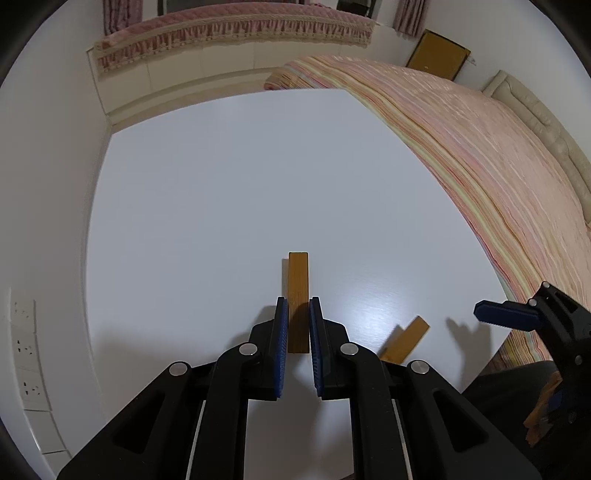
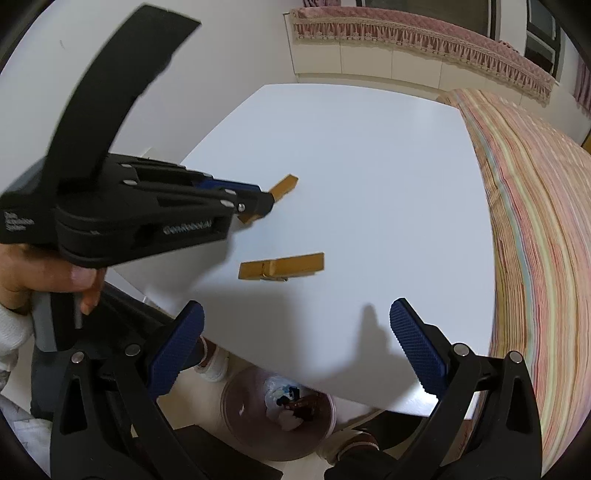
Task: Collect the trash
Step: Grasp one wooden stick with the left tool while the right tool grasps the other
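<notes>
The bed (image 1: 480,155) with its striped pink cover runs along the right side of the white counter (image 1: 229,192), and a fringed pink cloth (image 1: 229,33) drapes the ledge at the far wall. Below the counter's near edge, on the floor, stands a round translucent bin (image 2: 240,410) with crumpled scraps inside. The left gripper (image 1: 297,325) reaches low over the counter, its blue-padded fingers (image 1: 281,332) set on either side of a wooden clothespin (image 1: 298,280) that points away along them; the fingers look pressed to its sides, though a thin dark gap on the right side leaves the contact uncertain. In the right wrist view that pin's far end (image 2: 284,186) sticks out past the black finger tips. The right gripper (image 2: 295,347) hangs near the counter's near edge with its fingers (image 2: 177,350) spread wide and nothing between them. A second clothespin (image 2: 282,266) lies flat on the counter, just beside the held one and between the two grippers, touching neither.
</notes>
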